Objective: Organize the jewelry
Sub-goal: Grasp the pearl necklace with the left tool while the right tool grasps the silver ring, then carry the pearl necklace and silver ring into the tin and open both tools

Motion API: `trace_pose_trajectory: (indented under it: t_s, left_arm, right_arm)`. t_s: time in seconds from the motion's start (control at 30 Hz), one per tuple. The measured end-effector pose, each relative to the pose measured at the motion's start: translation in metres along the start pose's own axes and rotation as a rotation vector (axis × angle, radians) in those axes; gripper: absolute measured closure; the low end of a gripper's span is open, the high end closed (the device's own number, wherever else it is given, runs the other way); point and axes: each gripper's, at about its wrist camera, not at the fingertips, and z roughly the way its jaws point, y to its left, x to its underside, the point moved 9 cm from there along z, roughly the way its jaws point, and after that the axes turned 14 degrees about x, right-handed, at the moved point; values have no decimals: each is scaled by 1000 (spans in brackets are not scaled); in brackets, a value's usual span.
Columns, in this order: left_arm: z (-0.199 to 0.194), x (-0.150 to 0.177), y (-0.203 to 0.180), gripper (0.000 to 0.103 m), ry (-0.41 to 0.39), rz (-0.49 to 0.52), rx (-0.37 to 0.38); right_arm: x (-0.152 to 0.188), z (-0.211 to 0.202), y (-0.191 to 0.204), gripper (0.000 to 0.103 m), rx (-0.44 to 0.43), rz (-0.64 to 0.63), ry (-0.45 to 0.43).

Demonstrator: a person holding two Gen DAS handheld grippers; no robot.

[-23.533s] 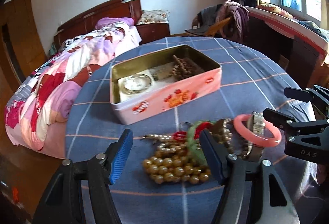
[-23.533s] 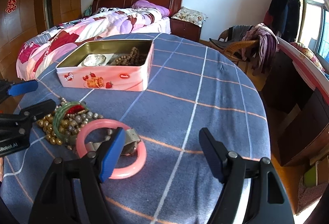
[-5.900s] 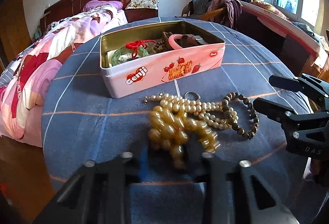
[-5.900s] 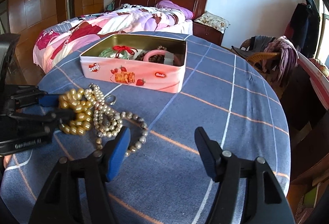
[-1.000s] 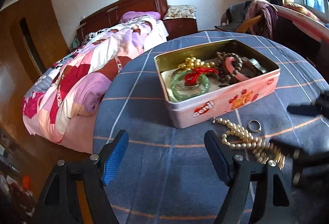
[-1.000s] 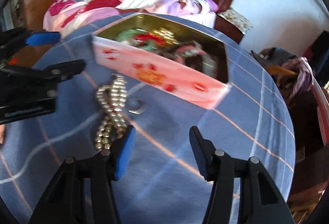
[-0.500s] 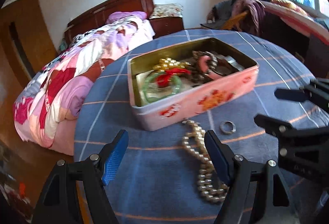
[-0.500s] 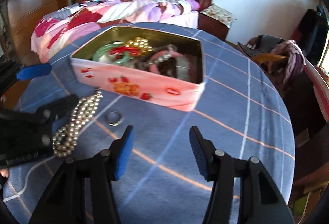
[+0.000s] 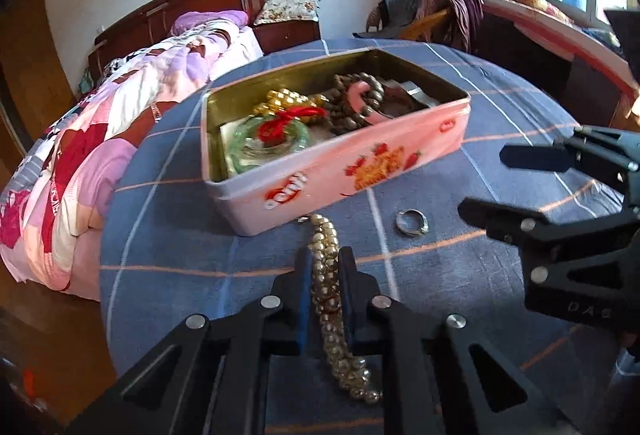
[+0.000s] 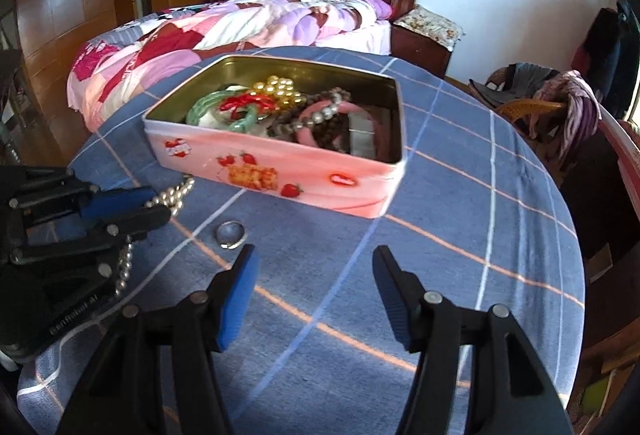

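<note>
Having just closed, left gripper (image 9: 325, 277) clamps the pearl necklace (image 9: 334, 309) on the worktop (image 9: 172, 235) before the pink tin (image 9: 352, 163); right gripper (image 10: 314, 285) hovers half open, empty, near the ring (image 10: 230, 234)

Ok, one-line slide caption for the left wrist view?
Left gripper closing on pearl necklace beside pink tin; ring loose.

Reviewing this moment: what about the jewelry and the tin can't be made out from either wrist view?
- Pearl necklace: its middle is hidden between the left hand-held gripper pads in the left view; in the right view that gripper covers most of it.
- Pink tin: the near wall hides its floor in both views.
- Ring: too small to show any detail.
</note>
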Motion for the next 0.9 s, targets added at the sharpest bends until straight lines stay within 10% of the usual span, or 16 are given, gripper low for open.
trace_pose_trajectory:
  t_s: [0.37, 0.67, 0.9]
  left_arm:
    - [-18, -7, 26, 91, -63, -44, -17]
    - [-10, -4, 27, 91, -57, -48, -6]
    - [-15, -6, 25, 91, -67, -47, 2]
  right_arm:
    - [-11, 13, 36, 43, -125, -29, 65]
    - [-5, 12, 49, 79, -115, -101, 68]
    - [-5, 10, 50, 81, -115, -112, 61]
